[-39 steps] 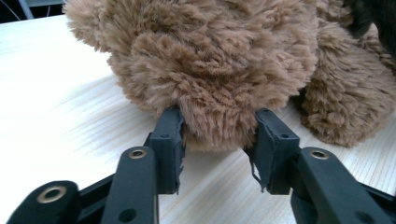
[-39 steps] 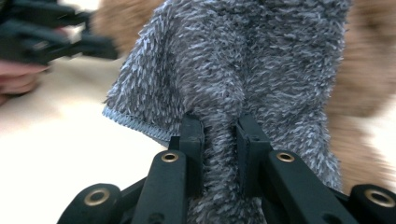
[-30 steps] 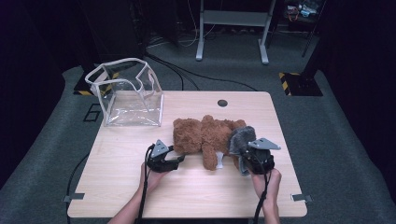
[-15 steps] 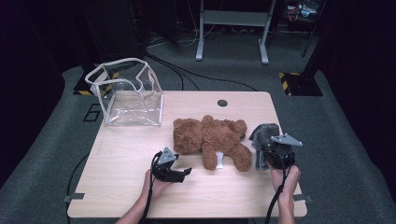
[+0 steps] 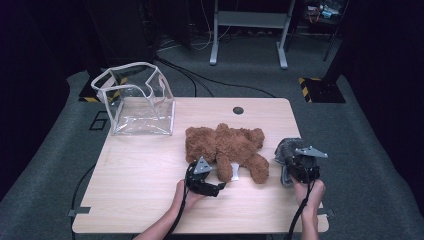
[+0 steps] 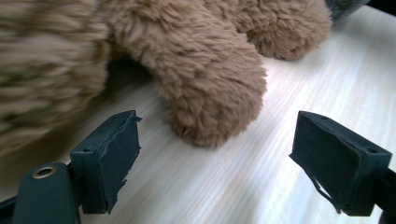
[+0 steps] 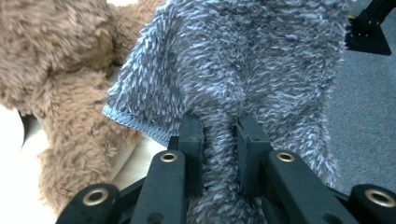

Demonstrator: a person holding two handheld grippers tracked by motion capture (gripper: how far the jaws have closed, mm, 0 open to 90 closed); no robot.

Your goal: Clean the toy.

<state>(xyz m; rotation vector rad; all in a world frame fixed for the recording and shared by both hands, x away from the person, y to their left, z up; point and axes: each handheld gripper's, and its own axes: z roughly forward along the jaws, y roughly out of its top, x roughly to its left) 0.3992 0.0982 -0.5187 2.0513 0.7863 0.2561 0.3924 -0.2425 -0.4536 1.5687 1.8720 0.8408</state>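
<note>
A brown teddy bear (image 5: 225, 146) lies flat in the middle of the wooden table (image 5: 140, 175). My left gripper (image 5: 215, 187) sits at the bear's near side, and its jaws have just been opening. In the left gripper view this gripper (image 6: 215, 135) stands open, with one furry bear limb (image 6: 205, 88) just ahead of the gap and nothing pressed by the pads. At the bear's right, my right gripper (image 5: 295, 162) is shut on a grey fuzzy cloth (image 5: 287, 149). The right gripper view has the cloth (image 7: 243, 60) pinched between the jaws of that gripper (image 7: 219, 123), with the bear (image 7: 60, 65) to its left.
A clear plastic bag with a white rim (image 5: 137, 102) stands open at the table's back left corner. A round cable hole (image 5: 238, 110) is near the back edge. The right gripper is close to the table's right edge, with grey carpet (image 5: 370, 165) beyond.
The right gripper has carried the grey cloth rightward, off the bear's end. The left gripper has slid right along the bear's near side, and its jaws stand wider.
</note>
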